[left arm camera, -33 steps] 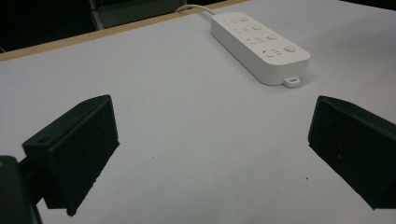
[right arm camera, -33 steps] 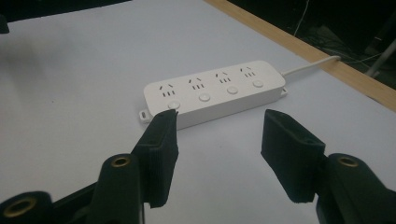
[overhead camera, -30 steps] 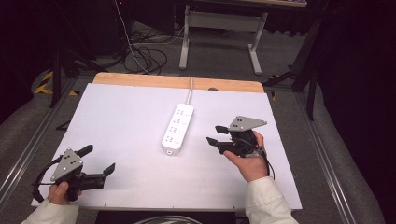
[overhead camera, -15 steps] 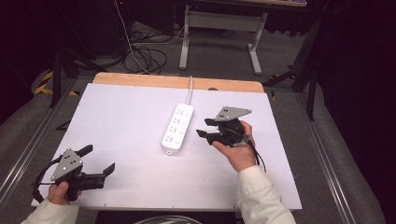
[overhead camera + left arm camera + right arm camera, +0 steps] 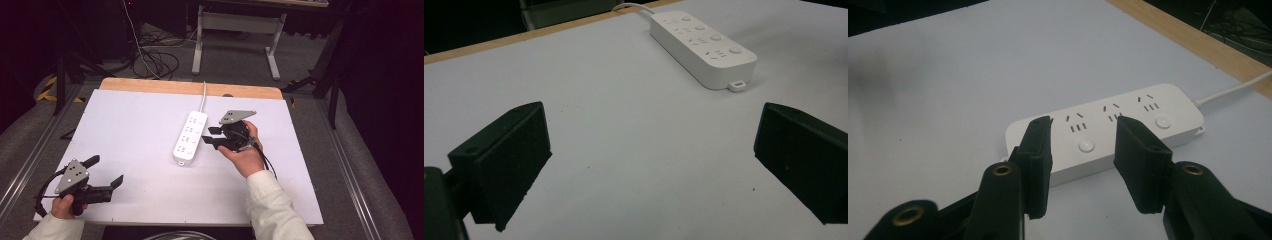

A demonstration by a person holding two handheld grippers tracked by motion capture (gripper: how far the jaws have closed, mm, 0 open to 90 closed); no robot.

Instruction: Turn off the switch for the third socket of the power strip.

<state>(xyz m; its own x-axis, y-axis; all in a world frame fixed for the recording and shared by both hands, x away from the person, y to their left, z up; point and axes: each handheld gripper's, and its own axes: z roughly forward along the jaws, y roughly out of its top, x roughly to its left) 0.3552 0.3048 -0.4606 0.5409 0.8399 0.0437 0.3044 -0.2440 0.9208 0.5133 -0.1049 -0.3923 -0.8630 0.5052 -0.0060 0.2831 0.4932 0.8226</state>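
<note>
A white power strip (image 5: 190,138) with several sockets and round buttons lies near the middle of the white tabletop (image 5: 135,125), and its cord (image 5: 203,93) runs off the far edge. My right gripper (image 5: 207,136) is right beside the strip's right long side, open, with its jaws a moderate gap apart. In the right gripper view the right gripper (image 5: 1083,132) frames one socket and button of the power strip (image 5: 1153,112), holding nothing. My left gripper (image 5: 106,170) rests near the front left corner, wide open. In the left gripper view the left gripper (image 5: 651,130) faces the power strip (image 5: 701,42) from far off.
A wooden strip (image 5: 150,86) edges the table's far side. Beyond it, cables (image 5: 155,60) lie on the floor by a metal desk frame (image 5: 235,30). Metal rails (image 5: 350,165) run along both sides of the table.
My right gripper has moved left and slightly forward, up to the power strip's side. The left gripper and the strip have stayed where they were.
</note>
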